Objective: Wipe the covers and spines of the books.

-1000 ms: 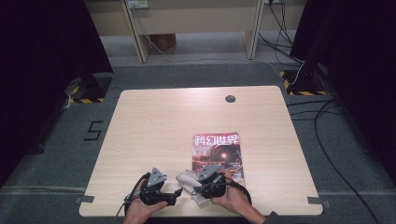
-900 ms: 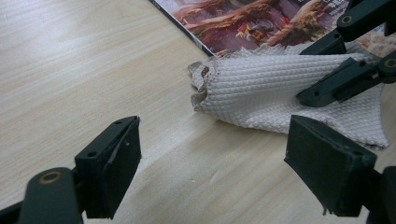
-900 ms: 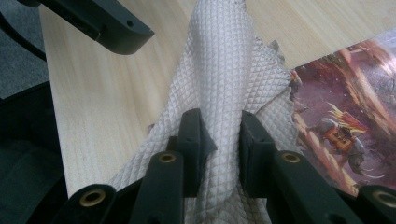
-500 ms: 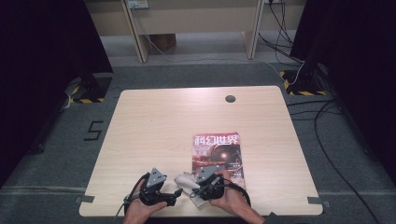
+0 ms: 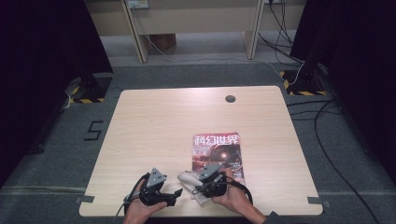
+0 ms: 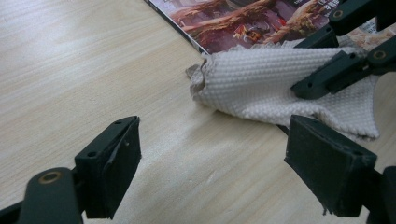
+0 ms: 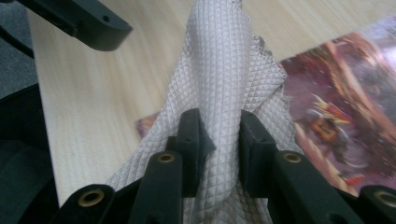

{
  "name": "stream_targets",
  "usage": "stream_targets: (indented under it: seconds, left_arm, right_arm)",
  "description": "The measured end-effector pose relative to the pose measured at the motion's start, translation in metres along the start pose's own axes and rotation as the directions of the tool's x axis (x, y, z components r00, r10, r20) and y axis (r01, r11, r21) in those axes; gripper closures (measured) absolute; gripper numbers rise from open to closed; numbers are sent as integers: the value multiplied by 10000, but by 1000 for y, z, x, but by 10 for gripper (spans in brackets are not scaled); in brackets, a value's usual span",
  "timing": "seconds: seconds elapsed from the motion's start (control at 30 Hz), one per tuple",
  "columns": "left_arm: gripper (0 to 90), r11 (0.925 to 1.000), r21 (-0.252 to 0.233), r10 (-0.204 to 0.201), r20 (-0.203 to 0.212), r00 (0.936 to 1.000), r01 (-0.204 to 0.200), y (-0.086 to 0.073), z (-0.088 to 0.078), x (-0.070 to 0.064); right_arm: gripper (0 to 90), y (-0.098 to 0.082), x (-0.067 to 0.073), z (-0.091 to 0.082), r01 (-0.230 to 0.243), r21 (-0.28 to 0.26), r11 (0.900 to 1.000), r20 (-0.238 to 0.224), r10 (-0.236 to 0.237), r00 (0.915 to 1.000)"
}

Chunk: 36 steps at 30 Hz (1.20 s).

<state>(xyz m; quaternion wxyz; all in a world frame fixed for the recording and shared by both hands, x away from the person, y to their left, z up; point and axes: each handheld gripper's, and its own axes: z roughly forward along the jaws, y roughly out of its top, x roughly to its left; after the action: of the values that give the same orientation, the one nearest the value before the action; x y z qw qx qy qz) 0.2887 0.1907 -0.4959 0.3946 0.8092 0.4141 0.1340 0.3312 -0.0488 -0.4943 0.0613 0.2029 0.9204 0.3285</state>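
Near the front edge of the table, left of its middle, the left gripper rests in the person's hand with its jaws wide apart and nothing between them. In the left gripper view those jaws frame bare wood, and the white cloth lies just beyond their tips, toward the right jaw, not touching either pad.

Just to the right, the cloth sits close to the front edge, bunched between the two grippers and draped over the near left corner of the magazine. The right gripper is clamped on it: in the right gripper view the two black pads pinch a raised fold of the quilted fabric from both sides, and the cloth rises out of the jaws in a ridge and spreads away over the wood and the edge of the magazine cover.

The magazine lies flat, right of the table's middle, its near edge close to the front edge, under the right hand.
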Motion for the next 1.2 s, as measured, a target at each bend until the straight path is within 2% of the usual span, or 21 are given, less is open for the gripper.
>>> stream_targets:
  seconds: [0.27, 0.4, 0.47, 0.57, 0.7, 0.8, 0.9, 1.0, 1.1, 1.2]
  left_arm:
    - [176, 10000, 37, 8, -3, 10000, -8, 0, 1, 0]
    - [176, 10000, 59, 9, 15, 10000, -9, 0, 1, -1]
    - [176, 9999, 102, 31, 24, 10000, -32, 0, 2, -1]
    - [176, 9999, 96, 69, 38, 10000, -69, 0, 2, -1]
    - [175, 9999, 128, 52, 52, 10000, -53, -1, 2, -2]
    - [175, 9999, 104, 77, 46, 10000, -77, 0, 2, -2]
    - [175, 9999, 111, 71, 75, 9999, -72, 0, 3, -3]
    - [175, 9999, 142, 78, 78, 9999, -79, -1, 3, -3]
    - [175, 9999, 139, 90, 64, 9999, -90, 0, 3, -3]
    - [175, 9997, 210, 111, 77, 9999, -113, -1, 3, -3]
  right_arm:
    - [731, -13, -18, -13, -573, 1, 9984, 546, 572, 9969]
    - [731, -19, -24, -17, -703, -34, 9975, 704, 703, 9950]
    - [732, -21, -24, -19, -785, -22, 9969, 702, 784, 9944]
    - [733, -22, -20, -19, -607, -6, 9982, 744, 606, 9954]
    - [732, -24, -14, -22, -519, 27, 9986, 577, 517, 9970]
    - [730, -27, -16, -24, -573, 9, 9984, 588, 572, 9966]
    - [729, -30, -20, -28, -570, 64, 9984, 917, 562, 9942]
    - [729, -36, -27, -33, -769, 70, 9970, 1174, 755, 9902]
    - [731, -40, -31, -36, -981, 24, 9952, 1212, 971, 9879]
    - [732, -41, -28, -37, -910, 27, 9958, 1219, 900, 9885]
